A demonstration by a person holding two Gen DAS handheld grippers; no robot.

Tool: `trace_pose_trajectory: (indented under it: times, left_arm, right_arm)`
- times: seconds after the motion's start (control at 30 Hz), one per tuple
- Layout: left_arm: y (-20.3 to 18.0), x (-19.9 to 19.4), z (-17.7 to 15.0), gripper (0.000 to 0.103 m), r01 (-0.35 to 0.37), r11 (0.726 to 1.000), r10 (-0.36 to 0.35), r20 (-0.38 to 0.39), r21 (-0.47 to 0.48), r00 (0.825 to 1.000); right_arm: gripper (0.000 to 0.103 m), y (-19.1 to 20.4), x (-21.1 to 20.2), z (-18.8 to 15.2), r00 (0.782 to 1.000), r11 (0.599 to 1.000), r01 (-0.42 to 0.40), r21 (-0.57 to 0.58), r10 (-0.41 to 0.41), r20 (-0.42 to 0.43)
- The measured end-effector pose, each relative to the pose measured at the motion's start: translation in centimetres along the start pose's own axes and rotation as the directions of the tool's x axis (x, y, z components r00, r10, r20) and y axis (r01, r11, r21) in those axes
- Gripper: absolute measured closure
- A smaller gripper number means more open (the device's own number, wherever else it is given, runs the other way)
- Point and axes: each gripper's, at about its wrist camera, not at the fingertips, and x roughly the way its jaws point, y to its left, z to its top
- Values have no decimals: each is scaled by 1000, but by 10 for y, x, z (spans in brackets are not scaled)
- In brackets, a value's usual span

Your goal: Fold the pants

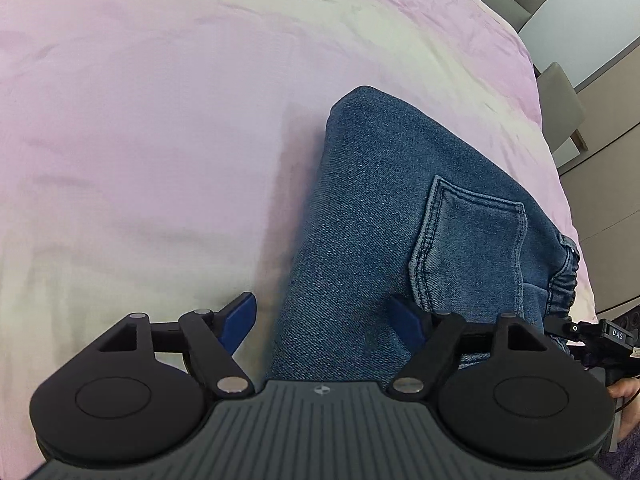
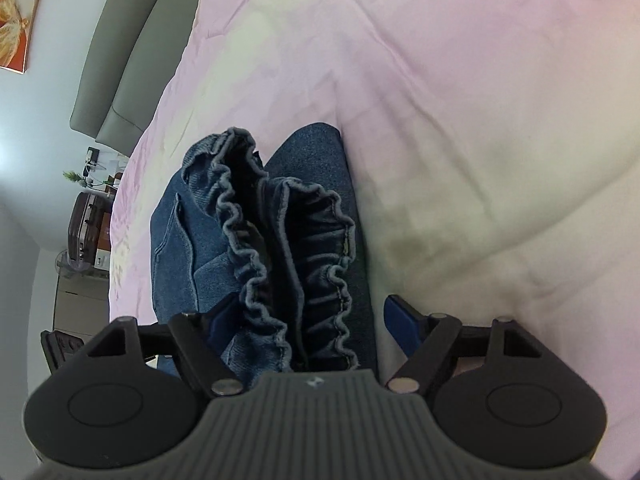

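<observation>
1. The pants, blue denim and folded into a thick bundle, lie on the pale pink bedsheet, close to the bed's near edge.
2. Left gripper sits low over the near end of the bundle, jaws spread wide, one blue fingertip over bare sheet, the other against the denim. Nothing is pinched between them.
3. A back pocket faces up on the top layer, and the gathered elastic waistband bunches at the end of the bundle nearest the right gripper.
4. Right gripper is parked right at that waistband (ruffles fill the middle of its view), jaws apart here too. One fingertip shows clear over the sheet; the other is mostly tucked behind folds of denim, so whether it touches the cloth is hard to say.
5. From the left wrist view, part of the right gripper's body peeks in at the far right edge, beside the waistband.
6. Off the bed: a grey upholstered headboard, a dark suitcase, and a picture on the wall.
</observation>
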Motion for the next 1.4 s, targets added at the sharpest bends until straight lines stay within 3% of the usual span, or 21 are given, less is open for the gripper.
trace_pose_trajectory:
  times: [0.2, 0.3, 0.33, 0.67, 1.0, 1.13, 1.4]
  left_arm:
    - [2, 7, 4, 20, 24, 1000, -24, -28, 2, 999]
    - [2, 8, 5, 31, 48, 999, -48, -38, 6, 998]
    - [3, 8, 6, 39, 60, 998, -60, -40, 3, 997]
    - [-4, -4, -3, 61, 63, 998, -63, 2, 28, 998]
    - [3, -48, -19, 66, 137, 990, -135, 66, -34, 989]
    - [10, -79, -22, 67, 165, 985, -156, 135, -53, 979]
    - [58, -156, -16, 67, 133, 986, -96, 311, -99, 945]
  right_arm:
    - [41, -2, 12, 8, 1000, 1000, -18, 1, 18, -17]
    - [45, 3, 11, 7, 1000, 1000, -8, -6, 8, -22]
    - [45, 6, 10, 8, 1000, 1000, -4, -9, 4, -23]
    - [55, 48, 4, 6, 996, 993, 84, -80, -85, -8]
    - [60, 130, -28, -3, 992, 962, 123, -244, -120, 27]
    - [61, 168, -27, -10, 993, 942, 116, -314, -115, 24]
    - [61, 246, 10, -26, 1000, 931, 18, -365, -11, 19]
